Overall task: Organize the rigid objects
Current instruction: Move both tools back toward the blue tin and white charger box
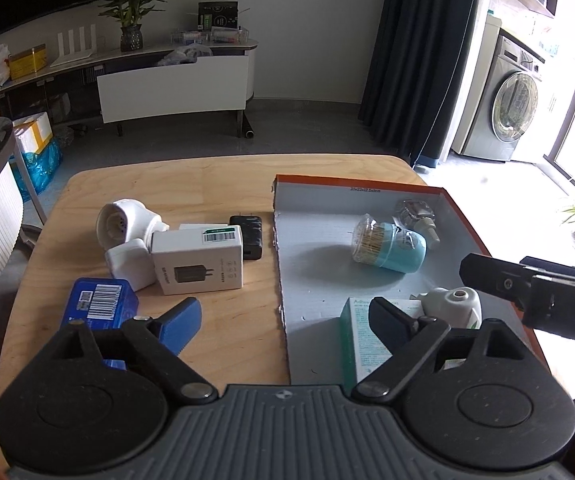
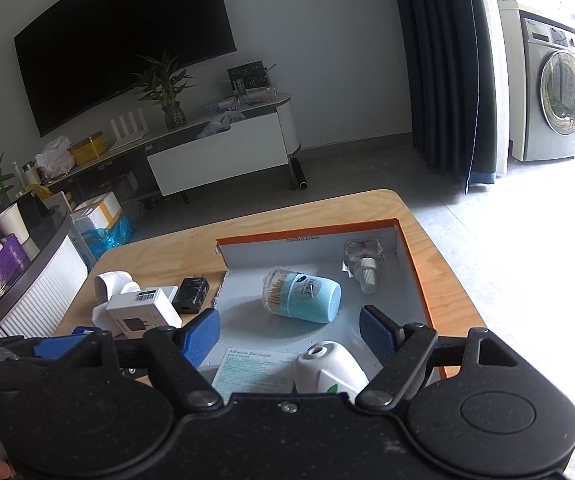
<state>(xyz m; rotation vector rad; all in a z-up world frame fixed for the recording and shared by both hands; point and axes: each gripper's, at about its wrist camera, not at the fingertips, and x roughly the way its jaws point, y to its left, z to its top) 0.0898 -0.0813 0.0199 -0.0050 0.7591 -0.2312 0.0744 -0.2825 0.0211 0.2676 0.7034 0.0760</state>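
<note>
The left gripper (image 1: 283, 320) fills the lower part of its view with its 2 blue-padded jaws spread wide and nothing pressed between them, while the right gripper (image 2: 291, 332) likewise holds its 2 jaws wide apart, low in its frame.

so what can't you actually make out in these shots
- Blue box, left wrist view: near end hidden by the left gripper.
- Bandage box, right wrist view: lower part behind the right gripper.
- Clear bottle, left wrist view: label too small.
</note>
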